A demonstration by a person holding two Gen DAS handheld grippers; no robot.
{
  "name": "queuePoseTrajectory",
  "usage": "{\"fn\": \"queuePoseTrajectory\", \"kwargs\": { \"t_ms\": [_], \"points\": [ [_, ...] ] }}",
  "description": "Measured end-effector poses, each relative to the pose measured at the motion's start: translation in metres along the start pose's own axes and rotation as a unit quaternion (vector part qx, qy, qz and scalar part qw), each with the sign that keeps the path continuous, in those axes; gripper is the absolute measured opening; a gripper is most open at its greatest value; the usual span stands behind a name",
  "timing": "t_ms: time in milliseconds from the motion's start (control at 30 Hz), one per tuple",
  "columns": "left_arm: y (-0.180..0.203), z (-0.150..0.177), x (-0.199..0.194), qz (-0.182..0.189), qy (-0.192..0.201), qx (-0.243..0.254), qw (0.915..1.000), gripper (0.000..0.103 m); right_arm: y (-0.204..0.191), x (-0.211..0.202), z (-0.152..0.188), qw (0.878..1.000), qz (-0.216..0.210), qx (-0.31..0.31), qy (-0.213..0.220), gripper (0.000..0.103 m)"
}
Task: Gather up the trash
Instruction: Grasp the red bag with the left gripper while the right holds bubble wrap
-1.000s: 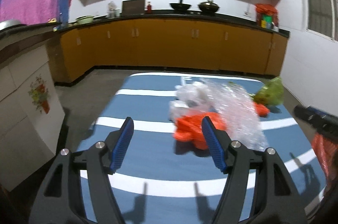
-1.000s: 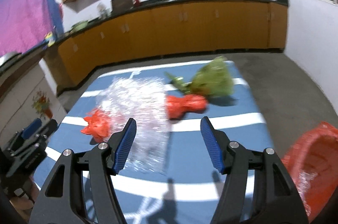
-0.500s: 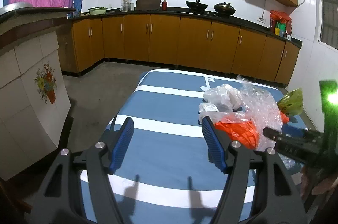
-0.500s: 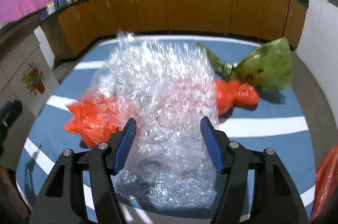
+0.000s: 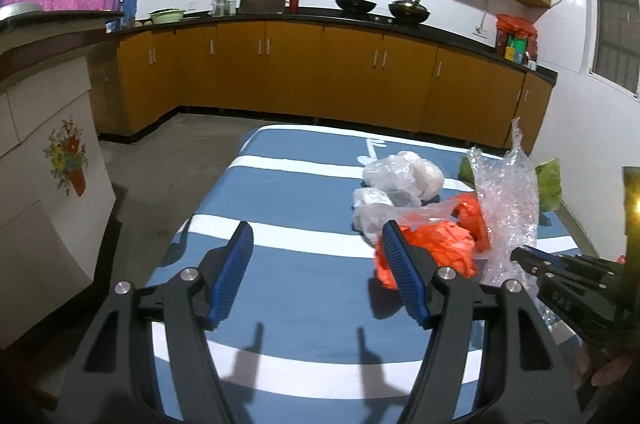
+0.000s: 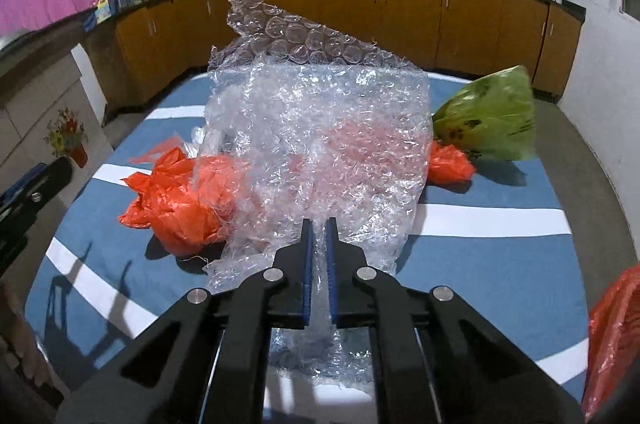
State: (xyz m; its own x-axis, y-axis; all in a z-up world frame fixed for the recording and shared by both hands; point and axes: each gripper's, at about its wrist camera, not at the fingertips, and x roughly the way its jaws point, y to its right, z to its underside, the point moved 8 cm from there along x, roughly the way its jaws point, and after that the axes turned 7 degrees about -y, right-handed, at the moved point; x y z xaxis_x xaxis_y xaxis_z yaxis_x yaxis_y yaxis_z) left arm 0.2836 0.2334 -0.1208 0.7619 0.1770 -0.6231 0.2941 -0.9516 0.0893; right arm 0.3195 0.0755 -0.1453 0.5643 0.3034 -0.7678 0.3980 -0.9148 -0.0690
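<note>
Right-wrist view: a bubble wrap sheet (image 6: 316,144) runs between the jaws and rises ahead of them on the desk (image 6: 480,264). A crumpled plastic bag (image 6: 176,200) lies left of the jaws, partly under the sheet. A knotted bag (image 6: 492,120) lies far right, a smaller wad (image 6: 450,164) before it.

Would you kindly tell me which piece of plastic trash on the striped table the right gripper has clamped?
The clear bubble wrap sheet, pinched at its near edge by the right gripper; the orange and green bags lie untouched.
</note>
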Motion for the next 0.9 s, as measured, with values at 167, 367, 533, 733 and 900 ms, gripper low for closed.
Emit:
{"fn": "queuePoseTrajectory", "kwargs": {
  "t_ms": [167, 367, 533, 733, 900],
  "points": [
    [0.023, -0.001, 0.005, 0.026, -0.007, 0.02, 0.9994, 0.066, 0.012, -0.017, 0.006, 1.0, 0.016, 0.006, 0.018, 0.007],
    [0.065, 0.001, 0.015, 0.061, -0.02, 0.053, 0.9965, 0.072, 0.041, -0.03, 0.014, 0.999, 0.036, 0.033, 0.024, 0.007],
    [0.091, 0.01, 0.037, 0.062, -0.052, 0.077, 0.9937, 0.072, 0.05, -0.029, 0.018, 0.998, 0.039, 0.045, 0.02, 0.007],
    [0.097, 0.022, 0.064, 0.055, -0.093, 0.078, 0.991, 0.06, 0.056, -0.031, 0.021, 0.998, 0.037, 0.053, 0.017, 0.007],
    [0.097, 0.027, 0.07, 0.071, -0.108, 0.077, 0.9886, 0.038, 0.058, -0.03, 0.02, 0.997, 0.034, 0.065, 0.015, 0.007]
  ]
}}
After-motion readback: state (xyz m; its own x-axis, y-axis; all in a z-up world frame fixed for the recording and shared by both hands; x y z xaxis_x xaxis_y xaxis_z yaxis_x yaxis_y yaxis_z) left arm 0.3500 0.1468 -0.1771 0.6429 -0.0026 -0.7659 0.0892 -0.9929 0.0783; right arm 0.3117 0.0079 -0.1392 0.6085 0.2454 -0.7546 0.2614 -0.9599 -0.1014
